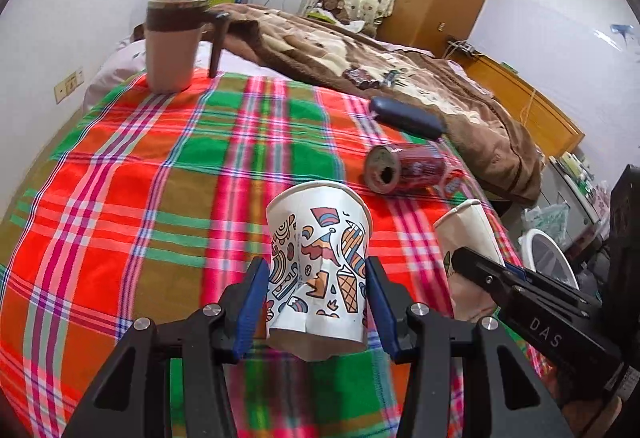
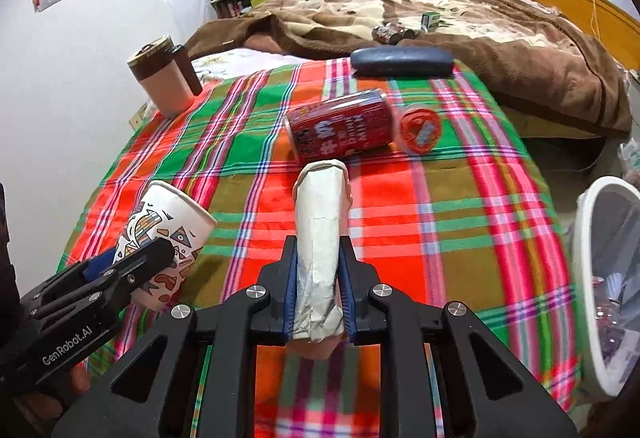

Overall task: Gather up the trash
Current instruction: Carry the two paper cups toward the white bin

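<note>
While left tongs (image 1: 316, 298) clamp patterned cup (image 1: 320, 258), right tongs (image 2: 318, 286) squeeze plain cup (image 2: 320, 238).

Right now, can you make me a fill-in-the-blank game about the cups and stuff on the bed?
1. The left gripper squeezes a paper cup covered in colorful ____.
2. The right gripper has squashed a plain white cup almost ____.
3. The red soda can is lying on its ____ on the plaid cloth.
4. The tall mug with the brown lid stands ____.

Missing words: drawings; flat; side; upright
</note>
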### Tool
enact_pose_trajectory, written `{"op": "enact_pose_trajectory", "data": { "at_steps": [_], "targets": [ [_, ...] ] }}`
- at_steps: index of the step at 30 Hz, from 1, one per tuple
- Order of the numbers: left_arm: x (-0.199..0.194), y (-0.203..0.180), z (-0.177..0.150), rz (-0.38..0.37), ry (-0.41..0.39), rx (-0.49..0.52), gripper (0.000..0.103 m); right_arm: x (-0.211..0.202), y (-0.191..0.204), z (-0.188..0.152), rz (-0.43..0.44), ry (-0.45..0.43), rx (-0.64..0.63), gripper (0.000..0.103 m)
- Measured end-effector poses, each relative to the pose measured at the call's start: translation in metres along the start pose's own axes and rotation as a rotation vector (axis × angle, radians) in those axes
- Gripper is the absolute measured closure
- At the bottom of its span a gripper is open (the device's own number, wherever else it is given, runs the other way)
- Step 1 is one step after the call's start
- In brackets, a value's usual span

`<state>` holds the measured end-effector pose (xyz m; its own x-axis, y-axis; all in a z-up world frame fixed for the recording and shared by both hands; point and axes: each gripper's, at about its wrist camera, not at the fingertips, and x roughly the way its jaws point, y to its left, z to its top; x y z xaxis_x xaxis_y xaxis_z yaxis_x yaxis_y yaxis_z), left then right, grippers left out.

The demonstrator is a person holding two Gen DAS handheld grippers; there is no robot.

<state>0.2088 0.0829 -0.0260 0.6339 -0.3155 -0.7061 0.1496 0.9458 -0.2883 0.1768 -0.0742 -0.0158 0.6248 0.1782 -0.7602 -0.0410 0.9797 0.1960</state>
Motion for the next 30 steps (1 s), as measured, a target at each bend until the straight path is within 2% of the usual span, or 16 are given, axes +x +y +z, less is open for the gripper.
{"op": "enact_pose_trajectory", "data": {
  "at_steps": [19,30],
  "targets": [
    [-0.015,-0.105,-0.012,-0.078,-0.017,0.152,0.054,-0.060,-0.072,-0.012,-0.028,-0.087,0.089,0.084],
    [-0.019,-0.180,-0.019,-0.166,-0.020,0.248,0.054,-0.099,-0.123,-0.022,-0.087,-0.144,0.142,0.084]
  ]
}}
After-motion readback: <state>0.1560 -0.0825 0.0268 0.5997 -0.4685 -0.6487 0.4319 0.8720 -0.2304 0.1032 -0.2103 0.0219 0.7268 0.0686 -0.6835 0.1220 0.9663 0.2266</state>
